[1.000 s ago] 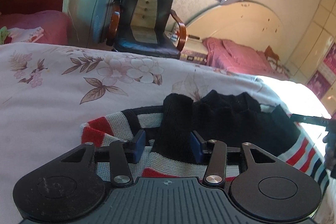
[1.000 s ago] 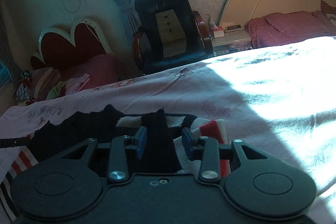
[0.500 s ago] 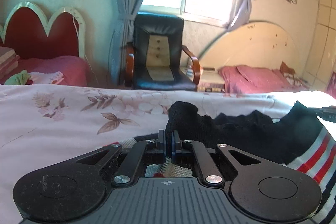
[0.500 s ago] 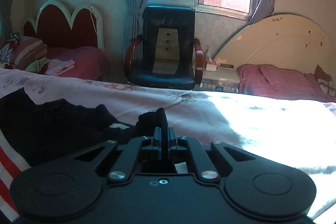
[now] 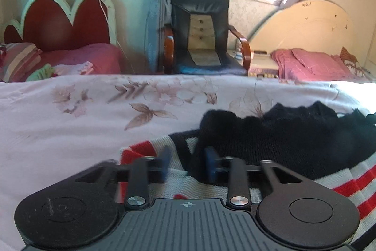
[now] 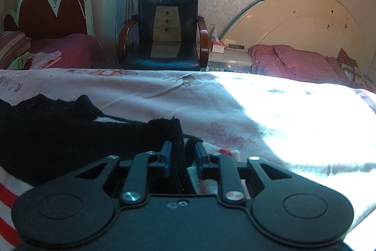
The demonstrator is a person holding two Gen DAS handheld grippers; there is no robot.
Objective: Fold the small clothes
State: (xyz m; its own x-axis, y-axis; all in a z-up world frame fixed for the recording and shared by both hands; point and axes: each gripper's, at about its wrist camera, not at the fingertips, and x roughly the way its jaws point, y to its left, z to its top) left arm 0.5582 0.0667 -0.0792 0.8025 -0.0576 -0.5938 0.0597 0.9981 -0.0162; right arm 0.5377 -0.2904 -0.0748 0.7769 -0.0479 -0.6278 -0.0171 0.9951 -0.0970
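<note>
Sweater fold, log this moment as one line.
sweater: black flap folded over striped part, on bedspread | left gripper: jaws just opened, releasing fold | right gripper: jaws just opened, black edge between, unpinched

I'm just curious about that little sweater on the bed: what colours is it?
The sweater is black with red, white and dark stripes; clearest in the left wrist view.

Sweater (image 5: pixel 293 140) on bedspread (image 5: pixel 70 128), armchair (image 5: pixel 199 39) behind

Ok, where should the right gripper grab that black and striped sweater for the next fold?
Probably the raised black fold of the sweater, from the near side. It stands up as a ridge between the right gripper, whose open jaws have just released it.
</note>
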